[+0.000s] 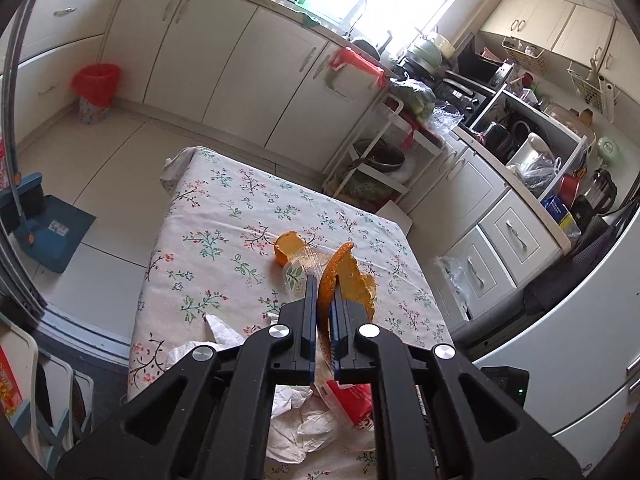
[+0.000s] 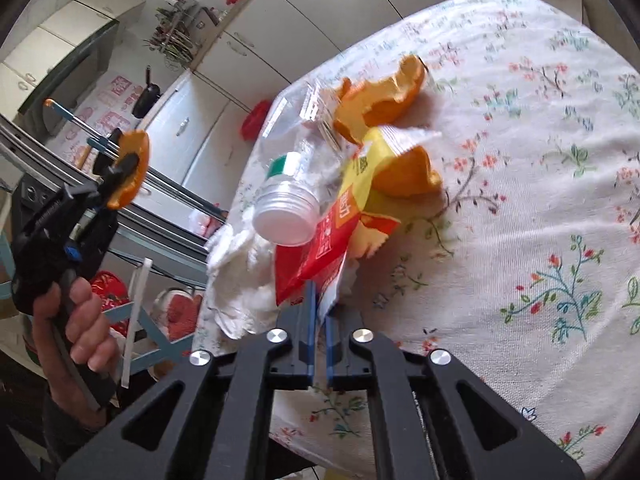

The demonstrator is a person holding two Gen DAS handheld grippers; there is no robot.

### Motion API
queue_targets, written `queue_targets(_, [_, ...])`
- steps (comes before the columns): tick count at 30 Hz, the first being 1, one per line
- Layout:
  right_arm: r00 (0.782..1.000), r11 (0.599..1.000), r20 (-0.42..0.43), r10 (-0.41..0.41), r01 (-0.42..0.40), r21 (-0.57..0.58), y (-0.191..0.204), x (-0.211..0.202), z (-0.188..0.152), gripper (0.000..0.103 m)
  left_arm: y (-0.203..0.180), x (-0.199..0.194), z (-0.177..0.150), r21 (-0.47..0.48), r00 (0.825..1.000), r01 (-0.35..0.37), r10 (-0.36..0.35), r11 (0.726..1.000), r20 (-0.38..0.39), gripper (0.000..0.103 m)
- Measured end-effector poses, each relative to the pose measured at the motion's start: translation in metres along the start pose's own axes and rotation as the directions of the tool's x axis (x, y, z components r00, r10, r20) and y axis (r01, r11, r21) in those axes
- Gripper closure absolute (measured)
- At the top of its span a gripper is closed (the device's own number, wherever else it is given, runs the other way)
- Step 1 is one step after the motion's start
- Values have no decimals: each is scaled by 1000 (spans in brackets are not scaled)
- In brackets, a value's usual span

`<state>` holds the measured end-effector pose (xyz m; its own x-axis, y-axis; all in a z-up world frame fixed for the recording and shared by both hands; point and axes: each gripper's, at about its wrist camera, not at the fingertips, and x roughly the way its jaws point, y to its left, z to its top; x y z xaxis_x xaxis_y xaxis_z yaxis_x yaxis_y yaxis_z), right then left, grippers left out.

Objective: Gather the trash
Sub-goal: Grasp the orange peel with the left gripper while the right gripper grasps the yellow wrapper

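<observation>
Your left claw (image 1: 325, 294) is clamped on a piece of orange peel (image 1: 344, 280). You hold the peel up in the air, off the counter (image 1: 224, 216), so it hangs free and can be carried away. In the right wrist view you can see that same claw off past the counter's left edge, with the peel pinched at its tip and your hand (image 2: 76, 320) wrapped around the handle.

Your right claw (image 2: 319, 300) is squeezed tight on the bottom edge of a red and yellow snack wrapper (image 2: 344, 220). The wrapper lies near the counter edge closest to you. Grabbing it by the thin edge makes sense, because flat plastic is hard to pinch anywhere else.

The rest of the trash sits in one pile by that same near edge. A clear plastic bottle (image 2: 292, 184) lies on its side, partly on the wrapper. A crumpled white tissue (image 2: 240, 276) lies just beside them, toward the left edge. More orange peels (image 2: 384, 96) rest behind the bottle, closer to the middle of the counter.

A small bin with a red bag (image 1: 95, 90) stands on the floor by the cupboards, well apart from the counter. That looks like where the trash should go.

Be careful when you lift the wrapper. The bottle leans on it, so it may roll toward the edge.
</observation>
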<state>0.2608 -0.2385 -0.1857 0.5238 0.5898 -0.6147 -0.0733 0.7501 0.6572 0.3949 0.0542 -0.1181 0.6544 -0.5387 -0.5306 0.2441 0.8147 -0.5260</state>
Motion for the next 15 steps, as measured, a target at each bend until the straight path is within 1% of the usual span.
queue_targets(2, [1000, 1000, 13, -7, 7, -12, 1, -5, 0, 100, 2, -4, 0, -10, 1000, 3, -3, 1000, 6, 98])
queue_targets(4, [1000, 1000, 18, -13, 13, 0, -2, -9, 0, 100, 2, -6, -2, -17, 1000, 5, -5, 1000, 10, 98])
queue_targets(5, [1000, 1000, 13, -14, 14, 3, -4, -10, 0, 100, 2, -7, -2, -18, 1000, 7, -7, 1000, 10, 98])
queue_targets(6, [1000, 1000, -5, 2, -2, 4, -5, -10, 0, 100, 1, -6, -2, -17, 1000, 7, -7, 1000, 9, 98])
queue_targets(7, [999, 1000, -31, 15, -15, 8, -5, -8, 1, 97, 1, -6, -3, -17, 1000, 8, -8, 1000, 7, 98])
queue_targets(8, [999, 1000, -46, 21, -20, 16, -5, -6, 3, 77, 1, -5, -4, -17, 1000, 10, -10, 1000, 4, 98])
queue_targets(9, [1000, 1000, -24, 15, -14, 20, -5, -8, 6, 63, 1, -4, -4, -19, 1000, 11, -11, 1000, 2, 98])
queue_targets(10, [1000, 1000, 7, -3, 3, 17, -5, -11, 9, 56, 2, -3, -5, -22, 1000, 13, -13, 1000, -3, 98])
queue_targets(11, [1000, 999, 20, -15, 14, 29, -6, -11, 14, 56, 2, -3, -6, -23, 1000, 17, -17, 1000, -5, 98])
queue_targets(12, [1000, 999, 27, -7, 6, 51, -9, -11, 18, 56, 1, -3, -7, -20, 1000, 19, -20, 1000, -7, 98])
queue_targets(13, [1000, 997, 31, 6, -8, 75, -12, -9, 23, 59, -1, -2, -7, -13, 1000, 19, -19, 1000, -8, 98])
queue_targets(14, [999, 996, 30, 11, -14, 90, -14, -6, 28, 65, -1, -2, -8, -8, 1000, 18, -19, 1000, -11, 98])
queue_targets(15, [999, 994, 28, 17, -20, 106, -17, -1, 33, 67, -1, -2, -9, -5, 1000, 19, -19, 1000, -12, 98])
